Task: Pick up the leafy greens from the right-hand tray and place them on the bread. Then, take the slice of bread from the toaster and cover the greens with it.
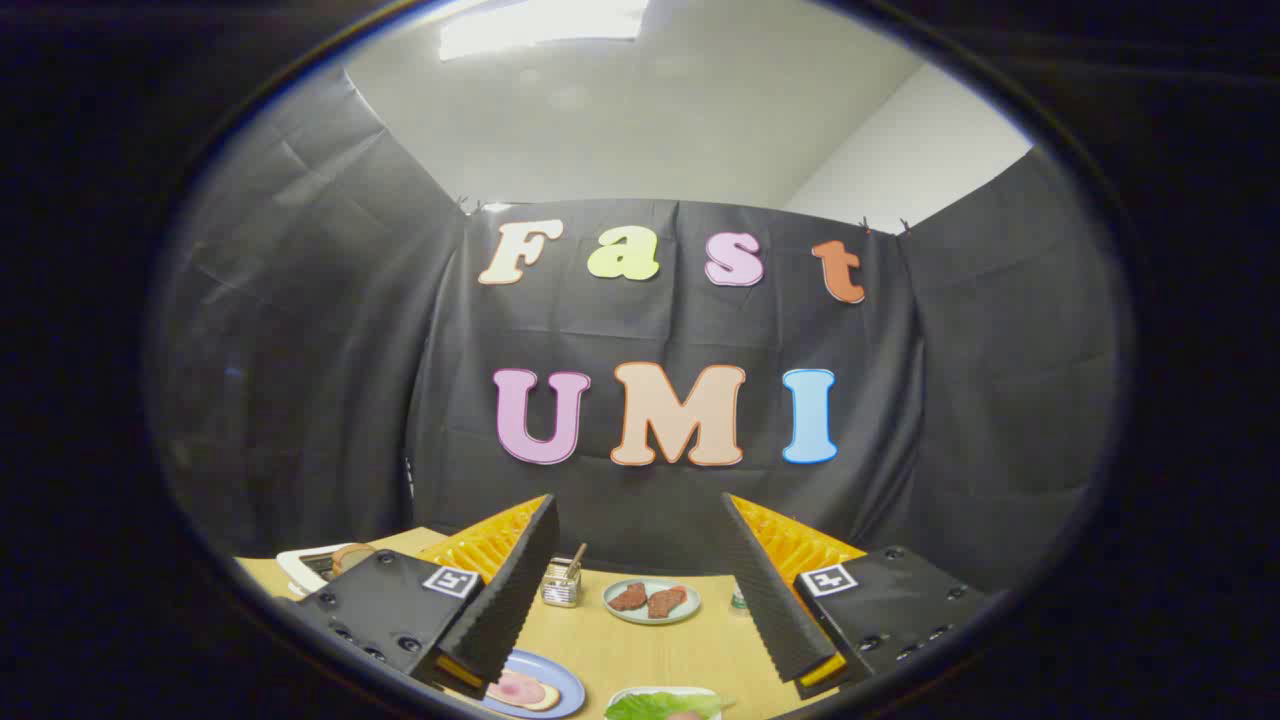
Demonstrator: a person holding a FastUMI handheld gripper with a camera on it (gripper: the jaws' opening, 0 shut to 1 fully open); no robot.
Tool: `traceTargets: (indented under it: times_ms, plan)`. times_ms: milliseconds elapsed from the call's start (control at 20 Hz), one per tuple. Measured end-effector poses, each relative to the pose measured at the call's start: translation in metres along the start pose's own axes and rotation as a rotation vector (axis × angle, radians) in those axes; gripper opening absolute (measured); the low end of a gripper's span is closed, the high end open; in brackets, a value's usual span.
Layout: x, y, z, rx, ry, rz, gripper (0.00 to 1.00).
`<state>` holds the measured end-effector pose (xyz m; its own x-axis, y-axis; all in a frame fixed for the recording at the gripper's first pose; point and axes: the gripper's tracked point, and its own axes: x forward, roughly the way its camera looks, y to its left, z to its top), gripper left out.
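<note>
Gripper view looked level across a wooden table (pixel 640 650) toward the booth's black cloth wall. No brand or readable label showed on the things on the table; each finger mount carried a small square black-and-white marker, without legible words.

From the left, a white toaster (pixel 318 566) stood at the table's far left edge with a slice of bread (pixel 352 555) sticking out of its top. Nearer, a blue plate (pixel 552 680) held a slice of bread with pink ham (pixel 522 690) on it, partly hidden behind the left finger. A small shiny metal holder (pixel 561 585) with a stick in it stood near the far edge, and beside it to the right a pale plate (pixel 652 602) carried two brown pieces of meat. The leafy greens (pixel 660 704) lay on a white tray (pixel 700 692) at the near edge.

The gripper (pixel 640 590) hung above the table with its fingers spread wide apart and nothing between them. The greens lay low between the two fingers, closer to the right one, touching neither.
</note>
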<state>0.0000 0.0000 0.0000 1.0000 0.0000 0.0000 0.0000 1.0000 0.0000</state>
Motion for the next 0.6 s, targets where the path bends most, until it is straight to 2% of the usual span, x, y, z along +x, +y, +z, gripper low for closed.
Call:
traceTargets:
  times_ms: [600]
  plan:
    - [0.001, -0.017, -0.004, 0.046, 0.008, -0.026, 1.0]
